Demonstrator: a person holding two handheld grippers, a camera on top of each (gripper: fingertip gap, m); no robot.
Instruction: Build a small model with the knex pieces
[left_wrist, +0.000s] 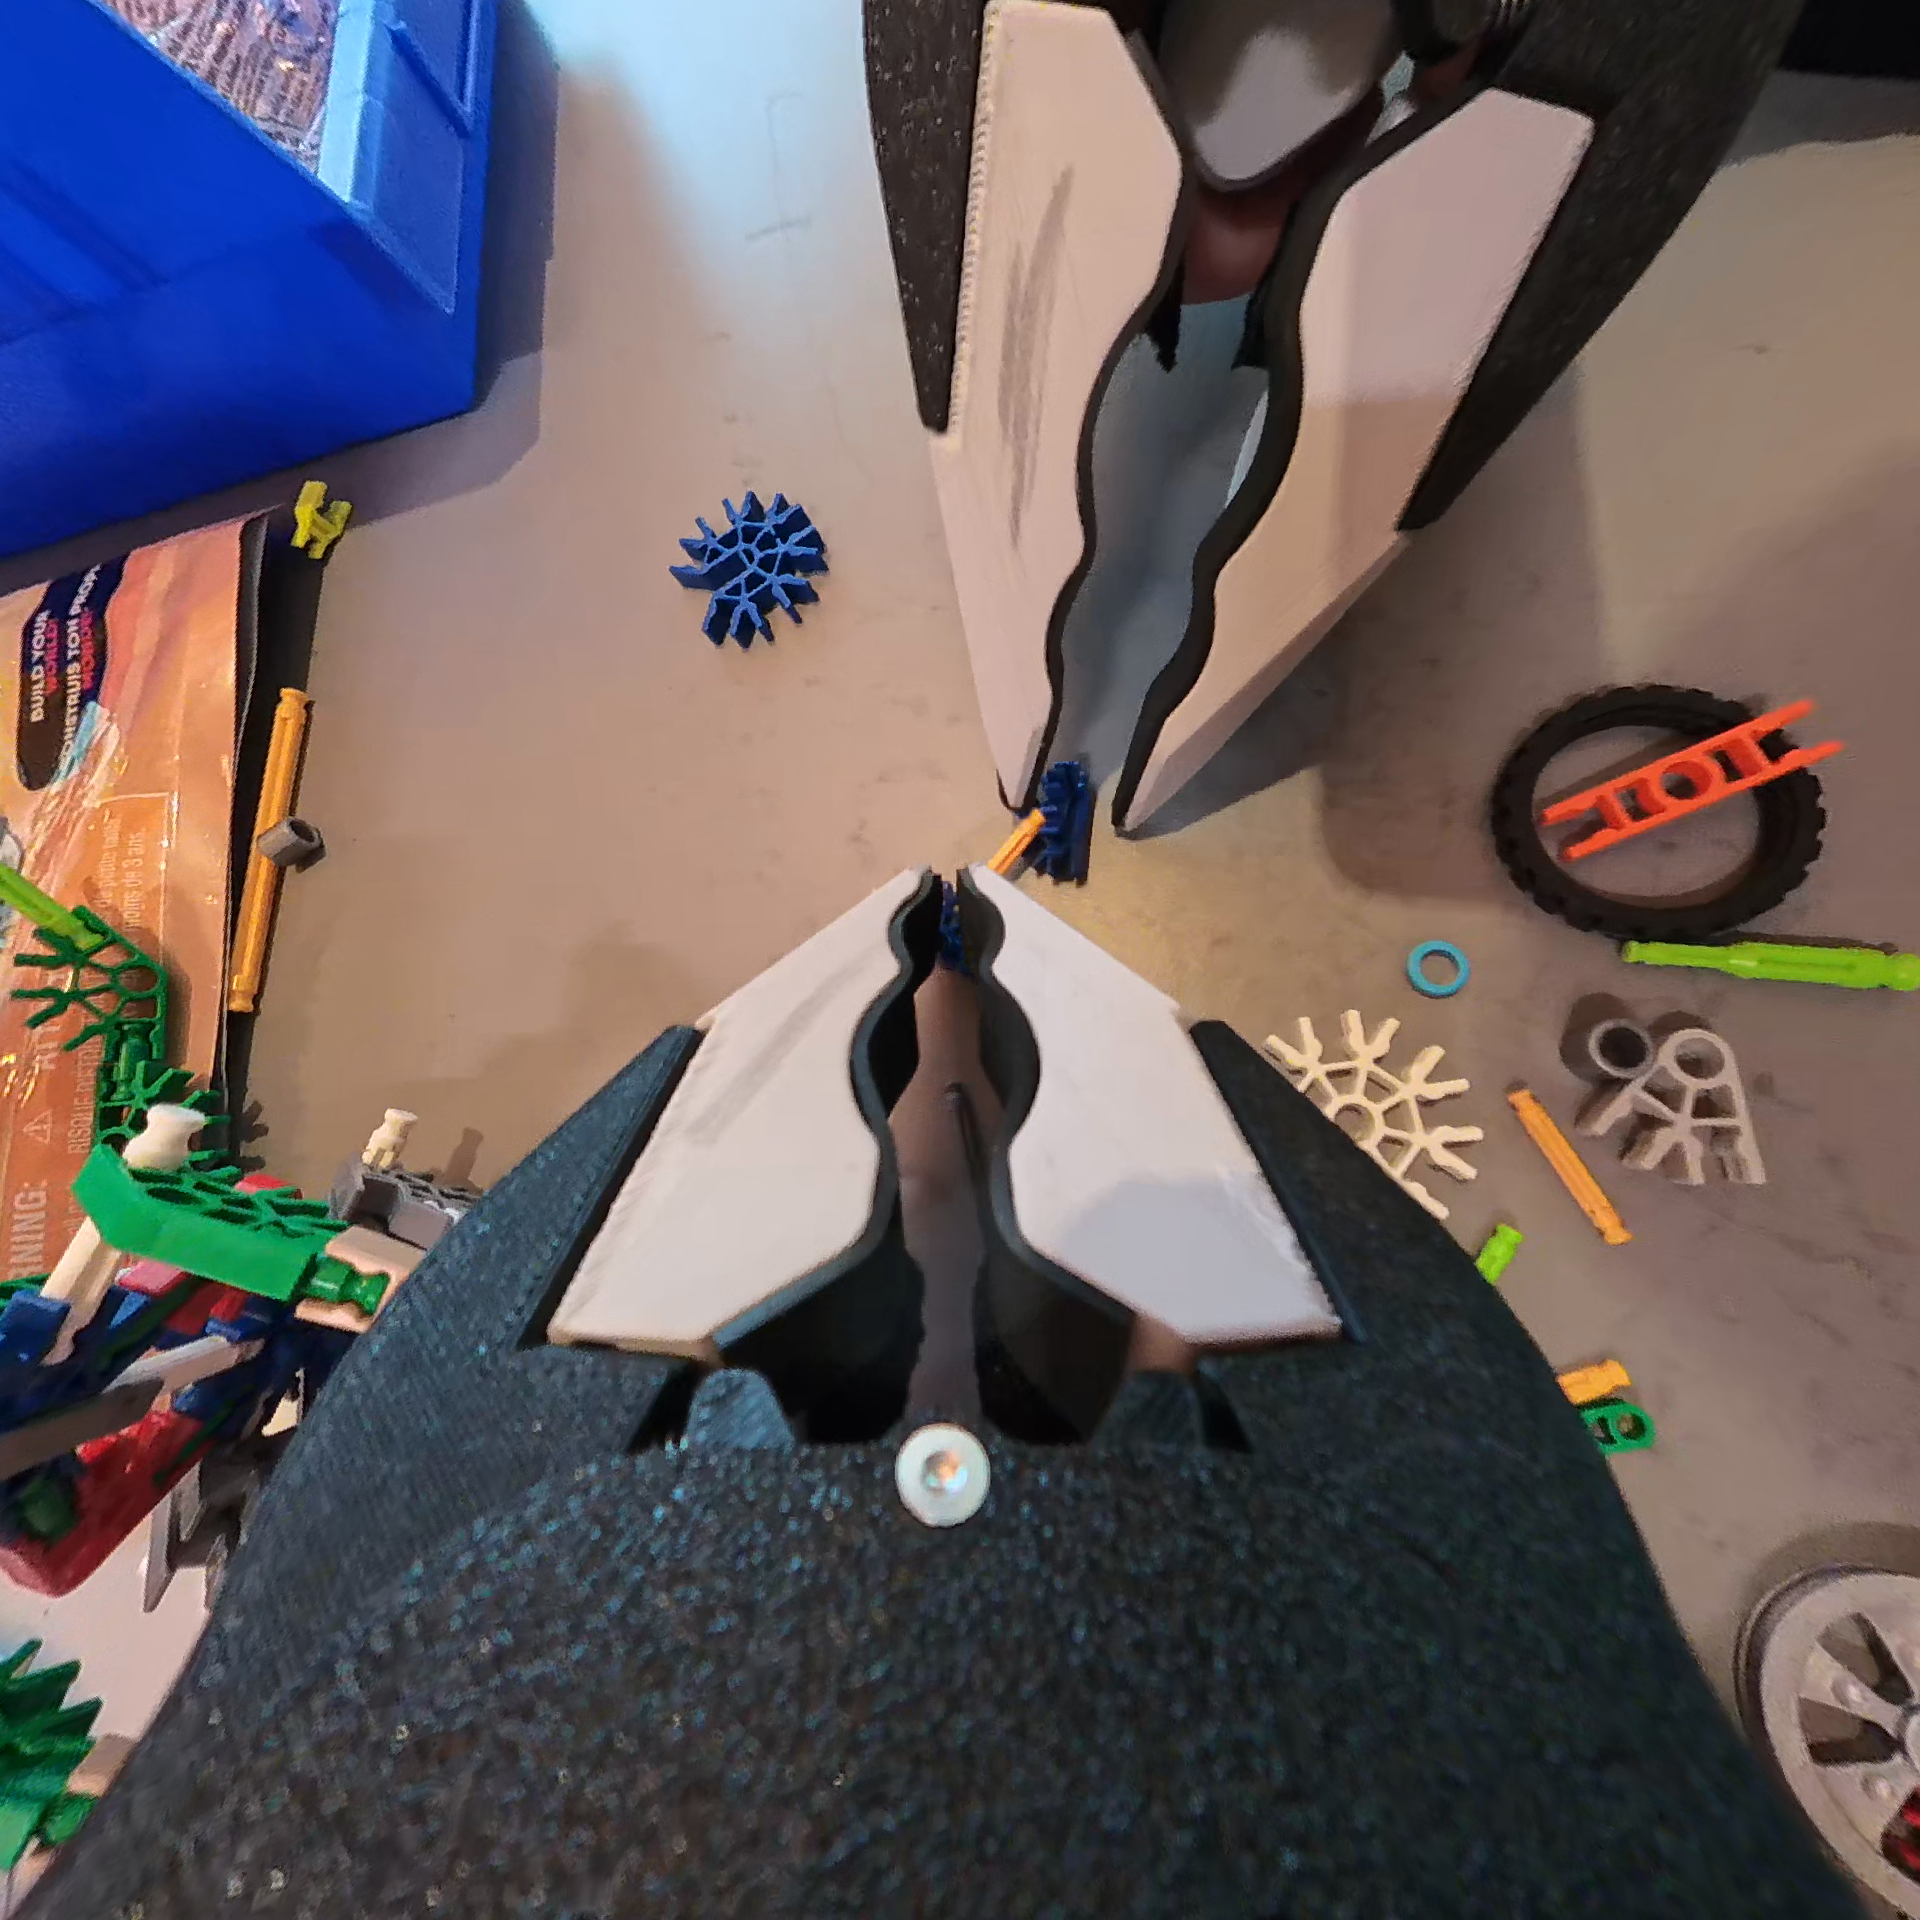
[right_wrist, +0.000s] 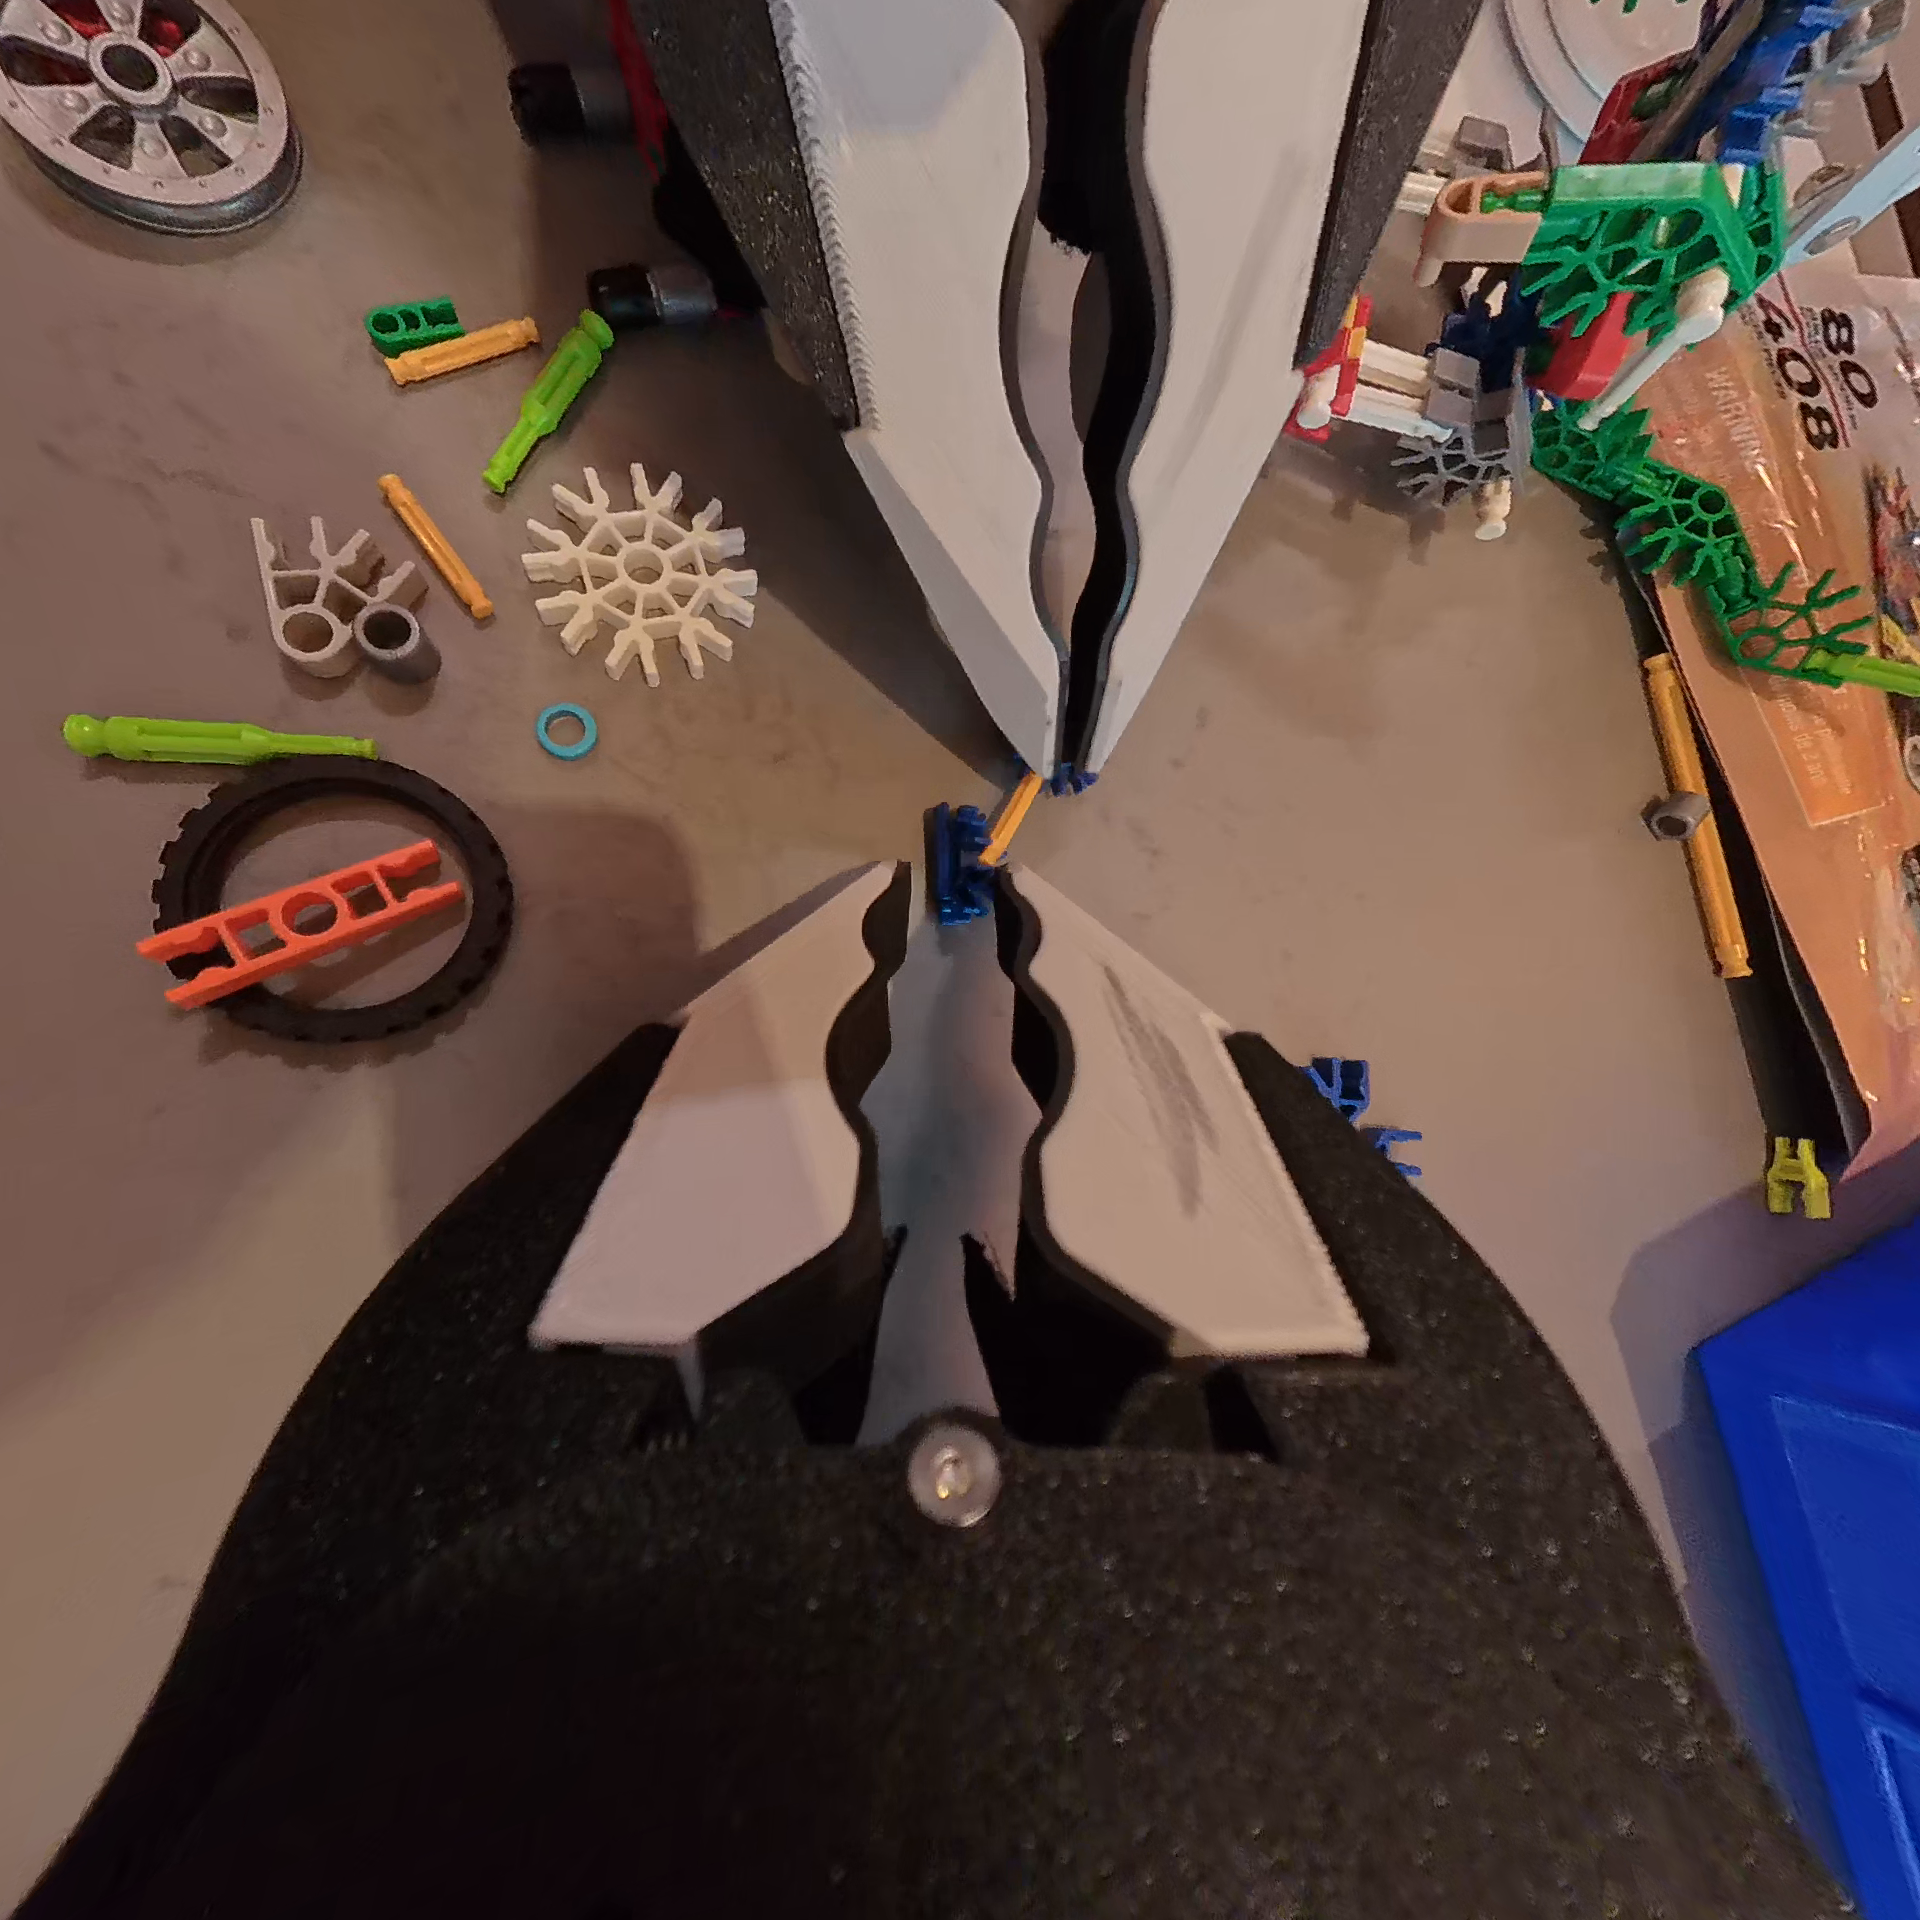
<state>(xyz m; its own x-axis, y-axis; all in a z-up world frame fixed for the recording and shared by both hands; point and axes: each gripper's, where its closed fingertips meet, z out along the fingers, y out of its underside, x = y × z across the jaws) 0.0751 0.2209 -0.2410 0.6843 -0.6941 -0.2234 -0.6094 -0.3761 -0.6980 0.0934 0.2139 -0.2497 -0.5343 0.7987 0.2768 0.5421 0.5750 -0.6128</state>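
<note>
My left gripper (left_wrist: 945, 883) is shut on a small blue connector (left_wrist: 948, 928), seen edge on between its tips. My right gripper (right_wrist: 956, 878) is shut on a second blue connector (right_wrist: 958, 873). The two grippers face each other tip to tip just above the grey table (left_wrist: 623, 883). A short orange rod (right_wrist: 1011, 818) runs between the two connectors and joins them. In the left wrist view the right gripper (left_wrist: 1070, 816) comes down from the top with its connector (left_wrist: 1067, 821) and the rod (left_wrist: 1013, 842). In the right wrist view the left gripper (right_wrist: 1070, 764) comes down from the top.
A blue bin (left_wrist: 208, 260) stands beside a printed bag (left_wrist: 104, 779) and a partly built green, red and blue model (left_wrist: 187, 1247). Loose parts lie around: a blue snowflake connector (left_wrist: 750, 569), a white one (left_wrist: 1371, 1112), a black tyre (left_wrist: 1519, 831) with an orange piece, green and orange rods, a silver wheel hub (left_wrist: 1839, 1704). Both grippers' tips are close together, under 4 cm apart. The silver wheel hub (left_wrist: 1839, 1704) is about 15 cm from both grippers' fingertips. The right camera catches it too, in the right wrist view (right_wrist: 222, 118).
</note>
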